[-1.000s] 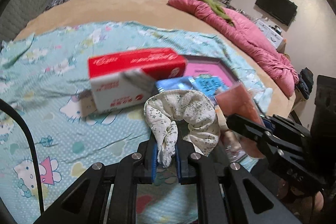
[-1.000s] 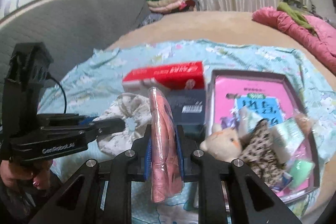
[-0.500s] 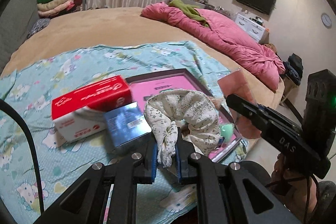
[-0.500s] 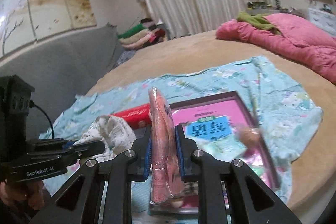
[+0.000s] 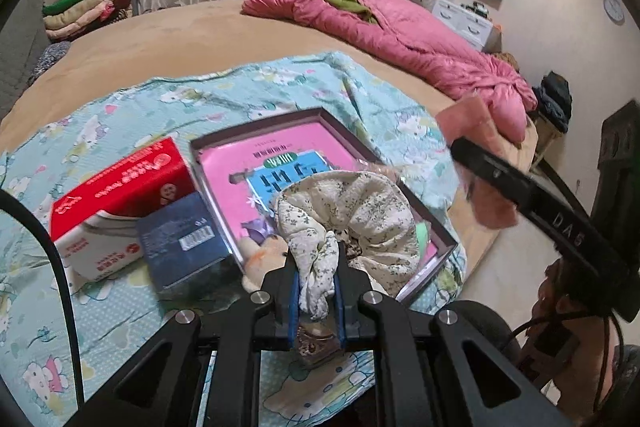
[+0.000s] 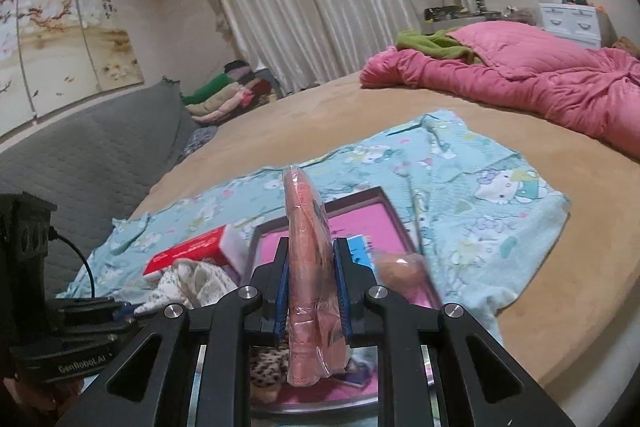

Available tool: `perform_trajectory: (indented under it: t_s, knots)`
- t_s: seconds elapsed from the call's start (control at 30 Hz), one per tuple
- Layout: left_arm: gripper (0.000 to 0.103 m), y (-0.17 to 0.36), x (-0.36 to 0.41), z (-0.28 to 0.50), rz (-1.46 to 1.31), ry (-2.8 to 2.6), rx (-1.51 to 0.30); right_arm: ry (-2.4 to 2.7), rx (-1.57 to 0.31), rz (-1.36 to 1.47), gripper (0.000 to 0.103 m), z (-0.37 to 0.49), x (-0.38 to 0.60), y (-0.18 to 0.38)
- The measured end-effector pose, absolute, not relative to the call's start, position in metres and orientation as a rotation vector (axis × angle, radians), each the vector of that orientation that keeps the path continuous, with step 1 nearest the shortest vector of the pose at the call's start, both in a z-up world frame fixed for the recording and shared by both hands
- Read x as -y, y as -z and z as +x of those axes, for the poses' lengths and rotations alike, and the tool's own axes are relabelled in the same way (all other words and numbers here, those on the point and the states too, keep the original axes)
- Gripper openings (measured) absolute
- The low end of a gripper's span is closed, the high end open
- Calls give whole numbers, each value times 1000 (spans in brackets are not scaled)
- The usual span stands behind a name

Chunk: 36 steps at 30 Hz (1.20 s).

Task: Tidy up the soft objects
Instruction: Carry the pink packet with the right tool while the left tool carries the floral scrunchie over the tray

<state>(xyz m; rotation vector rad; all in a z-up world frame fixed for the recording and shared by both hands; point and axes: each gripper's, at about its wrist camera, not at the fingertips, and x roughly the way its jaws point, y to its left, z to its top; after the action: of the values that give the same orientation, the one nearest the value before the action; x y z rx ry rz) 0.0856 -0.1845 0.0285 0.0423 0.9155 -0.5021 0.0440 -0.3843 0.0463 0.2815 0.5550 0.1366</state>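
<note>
My left gripper (image 5: 316,291) is shut on a cream floral scrunchie (image 5: 352,219), held above the near end of a pink-lined box tray (image 5: 280,155). A small plush toy (image 5: 262,255) lies in the tray beneath it. My right gripper (image 6: 310,291) is shut on a pink cloth in clear wrap (image 6: 306,267), standing upright between the blue pads, over the same tray (image 6: 360,215). In the left wrist view the right gripper (image 5: 520,195) reaches in from the right with the pink cloth (image 5: 480,155). The scrunchie (image 6: 192,283) and the left gripper (image 6: 72,339) show at the lower left of the right wrist view.
A red and white tissue box (image 5: 116,203) and a dark blue box (image 5: 184,239) sit left of the tray on a teal cartoon-print sheet (image 5: 100,131). A pink quilt (image 5: 400,39) lies across the far bed; folded clothes (image 5: 80,11) are stacked at the back left. The bed's edge (image 5: 480,243) drops off right.
Both grippers have swung right and risen a little, from beside the tissue box to over the tray. Each keeps its hold: scrunchie on the left, wrapped pink cloth on the right.
</note>
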Motion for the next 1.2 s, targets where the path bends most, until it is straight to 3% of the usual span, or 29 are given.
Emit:
perform_trajectory:
  t_s: [1.2]
  knots:
    - [14, 33, 214, 153, 44, 472, -1019, -9, -713, 259, 20, 106, 408, 20]
